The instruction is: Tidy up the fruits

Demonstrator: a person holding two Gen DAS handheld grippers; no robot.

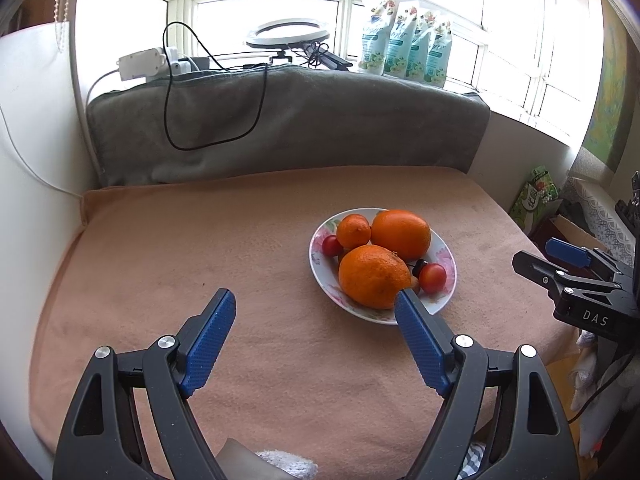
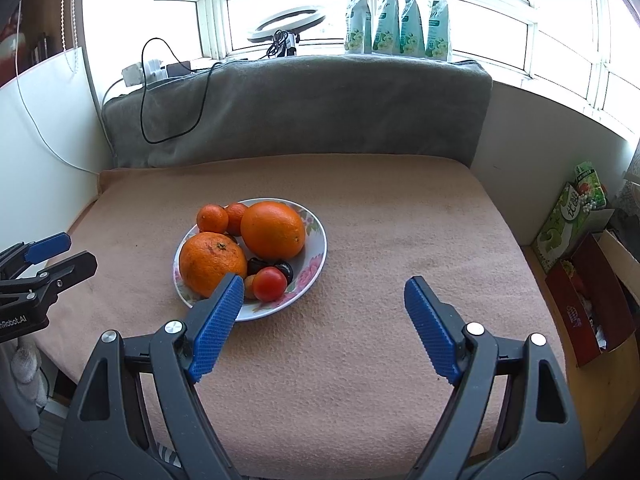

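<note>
Left gripper (image 1: 314, 296) beside fruit plate (image 1: 444, 304)

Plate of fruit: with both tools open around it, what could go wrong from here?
1. The fruit is heaped on the plate; lifting the big orange could send the small red fruit rolling onto the cloth.
2. The left tool has one finger at the bumpy orange; a sideways nudge might tip the shallow plate.
</note>
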